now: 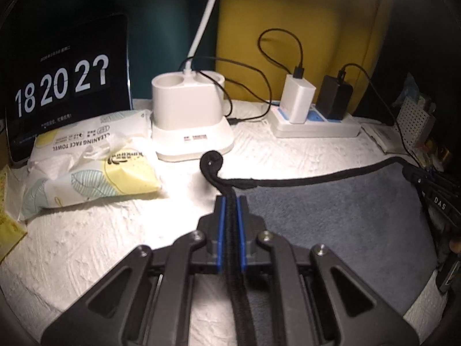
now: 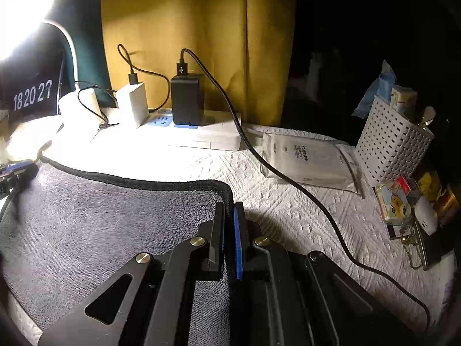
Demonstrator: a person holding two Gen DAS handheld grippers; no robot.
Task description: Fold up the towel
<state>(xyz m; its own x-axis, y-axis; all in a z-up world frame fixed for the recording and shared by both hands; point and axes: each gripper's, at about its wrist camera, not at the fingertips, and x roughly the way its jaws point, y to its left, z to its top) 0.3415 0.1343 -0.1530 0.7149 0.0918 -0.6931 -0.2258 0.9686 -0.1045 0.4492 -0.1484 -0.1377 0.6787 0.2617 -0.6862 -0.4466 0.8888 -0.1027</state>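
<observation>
A grey towel with a black stitched edge lies on the white textured table cover; it also shows in the right wrist view. My left gripper is shut on the towel's black edge at its far left corner, where the trim curls up. My right gripper is shut on the towel's far right corner. The right gripper also shows at the right edge of the left wrist view, and the left gripper at the left edge of the right wrist view.
A face-towel pack, white lamp base, power strip with chargers and clock screen stand at the back. A black cable, wipes pack, white basket and small items are on the right.
</observation>
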